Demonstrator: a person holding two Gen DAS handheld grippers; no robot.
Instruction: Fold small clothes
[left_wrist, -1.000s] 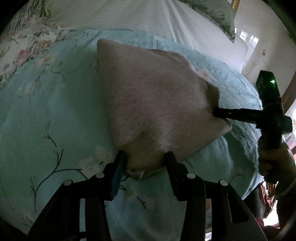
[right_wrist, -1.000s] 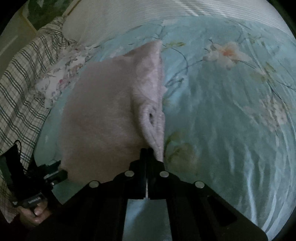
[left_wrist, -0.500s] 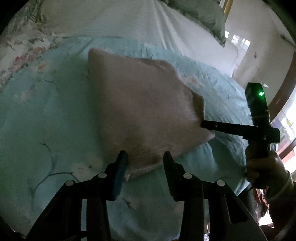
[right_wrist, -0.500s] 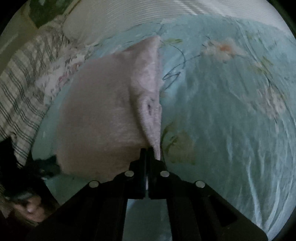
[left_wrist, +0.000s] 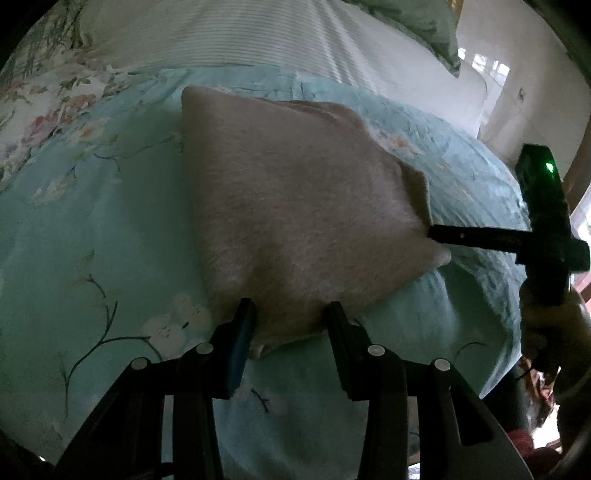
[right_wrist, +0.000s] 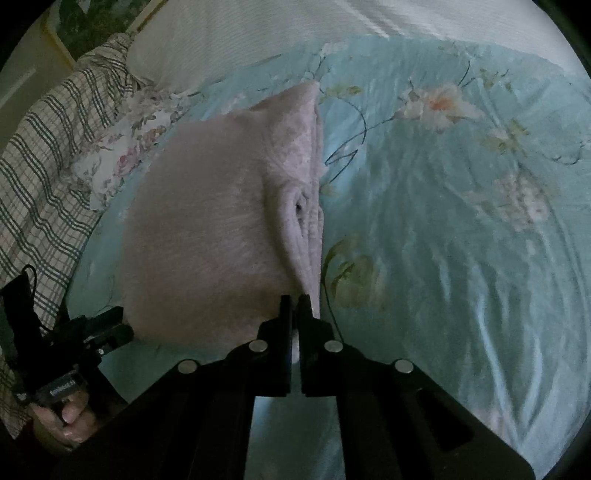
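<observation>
A small fuzzy beige-pink garment (left_wrist: 295, 206) lies folded on the teal floral bedspread (left_wrist: 96, 229). My left gripper (left_wrist: 290, 317) is open, its jaws on either side of the garment's near corner. My right gripper (right_wrist: 294, 301) is shut on the garment's (right_wrist: 207, 229) near right corner, where the folded edge bunches. The right gripper also shows in the left wrist view (left_wrist: 436, 234), pinching that corner. The left gripper shows at the lower left of the right wrist view (right_wrist: 110, 328), by the garment's edge.
White striped bedding (left_wrist: 229, 33) and a green pillow (left_wrist: 417, 18) lie at the bed's far side. A plaid cloth (right_wrist: 40, 155) and a floral pillow (right_wrist: 122, 155) lie left of the garment. The bed's edge (left_wrist: 498, 350) drops off at the right.
Both views shifted slightly and came back. The garment's near edge was lifted a little and has settled again. The left jaws stay open around the corner; the right stays clamped.
</observation>
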